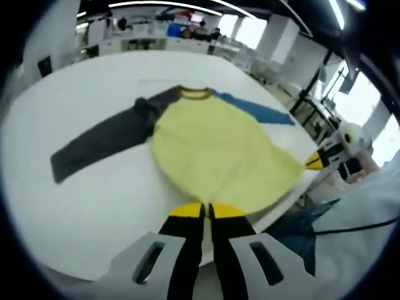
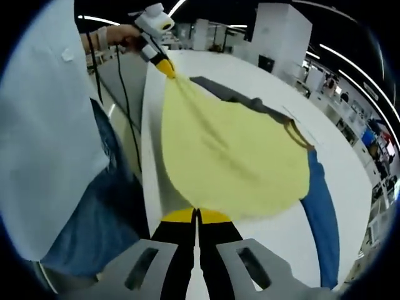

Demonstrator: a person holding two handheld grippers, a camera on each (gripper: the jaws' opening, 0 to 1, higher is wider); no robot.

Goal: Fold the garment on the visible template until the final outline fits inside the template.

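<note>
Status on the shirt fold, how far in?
Early. Done: nothing folded yet; the shirt lies spread on the white table, grey sleeve and blue sleeve both out. In hand: left gripper and right gripper are shut on the bottom hem corners, pulling it taut. Left: every fold. No template outline is clear to me.

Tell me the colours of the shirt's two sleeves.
One long sleeve is dark grey, the other sleeve blue; the left gripper view shows both best.
</note>
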